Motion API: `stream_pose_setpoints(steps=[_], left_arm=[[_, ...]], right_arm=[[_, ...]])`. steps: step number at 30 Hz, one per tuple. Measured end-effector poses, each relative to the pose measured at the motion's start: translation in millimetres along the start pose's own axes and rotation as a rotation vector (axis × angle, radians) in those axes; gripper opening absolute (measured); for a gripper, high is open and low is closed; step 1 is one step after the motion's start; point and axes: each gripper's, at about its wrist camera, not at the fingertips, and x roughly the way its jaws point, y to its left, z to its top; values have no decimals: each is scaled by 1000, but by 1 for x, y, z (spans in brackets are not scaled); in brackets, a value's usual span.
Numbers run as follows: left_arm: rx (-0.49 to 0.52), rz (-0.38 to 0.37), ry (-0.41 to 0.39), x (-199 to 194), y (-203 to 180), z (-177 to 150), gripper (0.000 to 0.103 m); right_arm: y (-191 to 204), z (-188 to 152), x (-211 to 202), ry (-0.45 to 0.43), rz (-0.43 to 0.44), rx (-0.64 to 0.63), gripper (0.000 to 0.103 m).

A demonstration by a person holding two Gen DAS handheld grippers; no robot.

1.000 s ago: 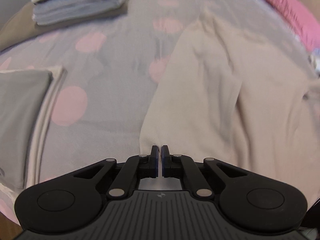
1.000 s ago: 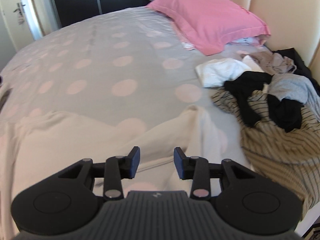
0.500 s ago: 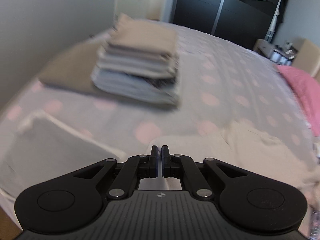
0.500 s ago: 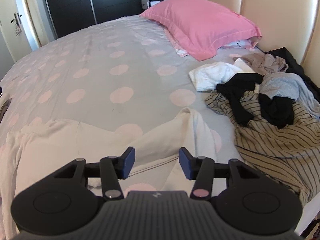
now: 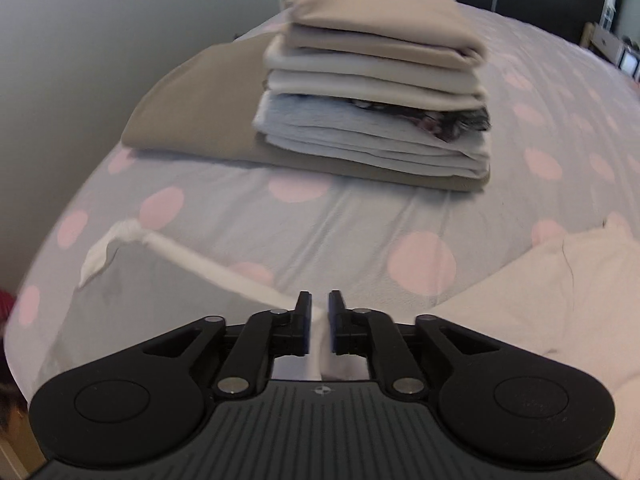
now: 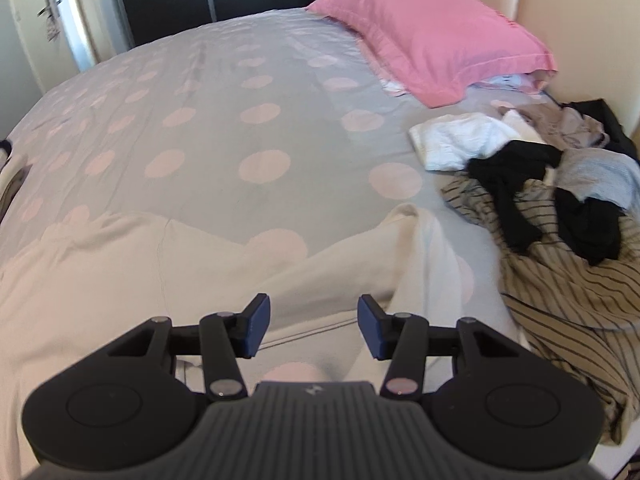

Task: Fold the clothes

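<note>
The left gripper (image 5: 319, 322) hung over the near edge of the bed, jaws just parting, a narrow gap between them. A strip of white cloth (image 5: 224, 276) ran through that gap and away toward ten o'clock, ending in a crumpled tip; whether the pads pressed it, I could not tell. Dead ahead at twelve o'clock sat the stack of folded clothes (image 5: 376, 92), beige on top, pale blue below, resting on a flat tan sheet. The cream garment (image 5: 560, 292) lay at three o'clock.

Over to the right gripper (image 6: 313, 328): jaws well apart, gripping nothing, hovering above the cream garment (image 6: 120, 280), which was spread flat on the grey spotted bedcover (image 6: 240, 100), one sleeve bunched up toward one o'clock. The unfolded pile (image 6: 560, 216), striped, black, white, lay at two o'clock, near the pink pillow (image 6: 432, 40).
</note>
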Motion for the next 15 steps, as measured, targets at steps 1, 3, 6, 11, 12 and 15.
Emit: stream_pose_setpoints(steps=[1, 3, 6, 11, 12, 15], left_arm=[[17, -11, -12, -1, -5, 1, 16], [46, -59, -39, -4, -16, 3, 17], [122, -176, -69, -8, -41, 8, 19], [253, -309, -91, 8, -101, 16, 20], [270, -332, -91, 14, -113, 18, 20], [327, -388, -83, 34, -149, 24, 27]], right_arm=[[2, -1, 4, 3, 13, -20, 49], [8, 0, 15, 15, 43, -59, 46], [17, 4, 29, 28, 92, -99, 46], [40, 19, 55, 34, 147, -192, 47], [45, 23, 61, 32, 158, -206, 48], [60, 34, 82, 29, 196, -236, 48]])
